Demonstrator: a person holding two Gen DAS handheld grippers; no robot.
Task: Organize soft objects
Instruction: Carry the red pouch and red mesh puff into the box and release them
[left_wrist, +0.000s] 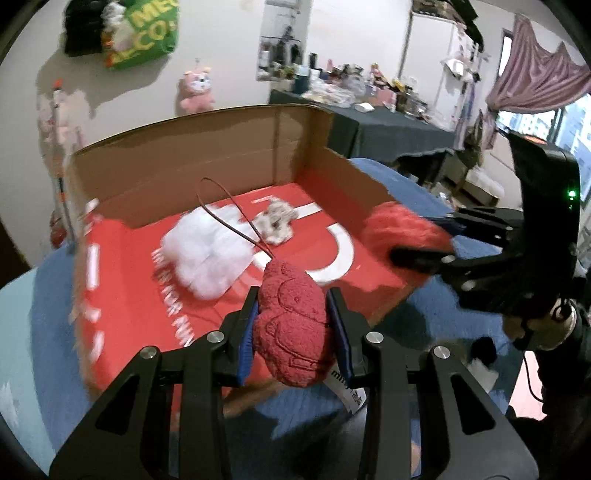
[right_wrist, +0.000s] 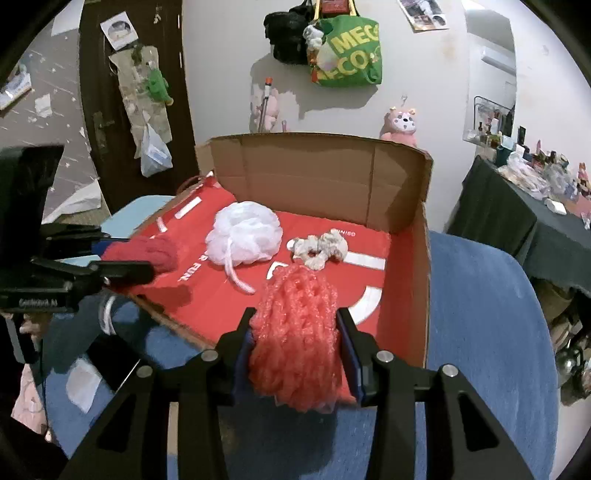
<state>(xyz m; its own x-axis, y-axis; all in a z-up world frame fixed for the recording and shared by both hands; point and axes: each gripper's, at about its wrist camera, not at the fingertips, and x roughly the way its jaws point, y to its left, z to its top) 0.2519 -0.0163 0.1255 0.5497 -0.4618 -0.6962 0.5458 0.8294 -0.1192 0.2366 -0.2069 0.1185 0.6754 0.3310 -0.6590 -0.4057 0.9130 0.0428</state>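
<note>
While left gripper (left_wrist: 291, 325) clamps red plush (left_wrist: 291, 325), right gripper (right_wrist: 295, 343) clamps pink loofah (right_wrist: 295, 343).

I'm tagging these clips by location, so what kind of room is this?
Most likely a lived-in bedroom or small apartment room. A pink plush toy and a green tote bag hang on the wall, a cluttered dark-covered table holds bottles and small items, and a pink curtain drapes the window.

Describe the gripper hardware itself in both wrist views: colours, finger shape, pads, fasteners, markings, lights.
Both units match: the left gripper and right gripper have matte black angular linkage arms with triangular cutouts, round silver pivot bolts, and flat blue pads lining the fingers. Seen from the left view, the right unit's black body carries a small green LED. White lettering marks the left unit's side, too blurred to read.
</note>
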